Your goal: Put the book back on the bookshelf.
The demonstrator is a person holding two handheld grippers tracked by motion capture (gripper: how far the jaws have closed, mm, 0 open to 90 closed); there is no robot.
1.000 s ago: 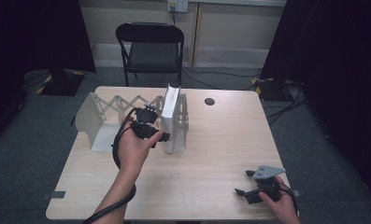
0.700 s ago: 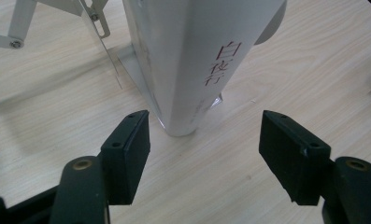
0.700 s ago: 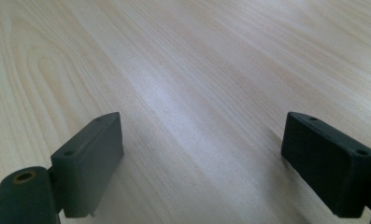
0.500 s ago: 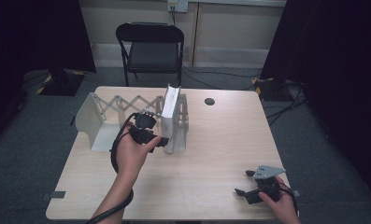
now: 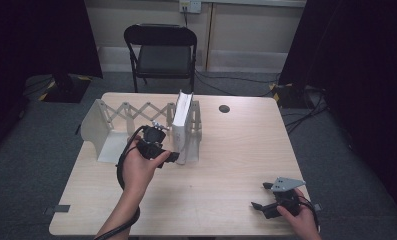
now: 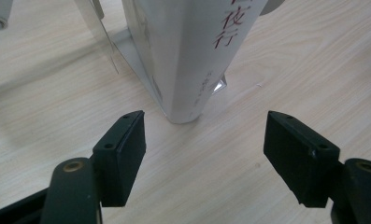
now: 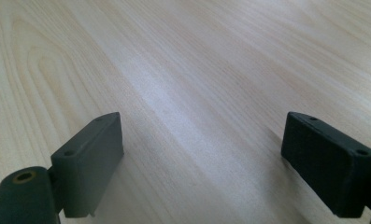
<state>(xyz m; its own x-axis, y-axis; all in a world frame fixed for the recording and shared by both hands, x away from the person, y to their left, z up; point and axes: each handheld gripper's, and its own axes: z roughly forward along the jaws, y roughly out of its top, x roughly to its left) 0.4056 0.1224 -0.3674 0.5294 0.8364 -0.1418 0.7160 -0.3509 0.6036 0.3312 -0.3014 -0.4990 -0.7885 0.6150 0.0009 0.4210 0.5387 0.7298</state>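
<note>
A: What has changed since a second ago?
B: The left gripper (image 5: pixel 172 156) has dropped nearer along the book (image 5: pixel 182 121), from beside its middle to its near end. The right gripper (image 5: pixel 261 196) has stayed put.

A: Start near.
B: The right gripper rests on the pale wood-grain table (image 5: pixel 236 150) at the near right corner, its matte black jaws wide apart over bare wood.

A: And the left?
B: Its jaws are spread too, clamped on nothing. The white book's rounded spine corner (image 6: pixel 185 93) stands upright just beyond and between them, apart from both pads.

A: What holds the book?
B: A grey metal expanding rack (image 5: pixel 131 117), with a scissor lattice and flat end plates. Beyond the table stands a black folding chair (image 5: pixel 161 50).
</note>
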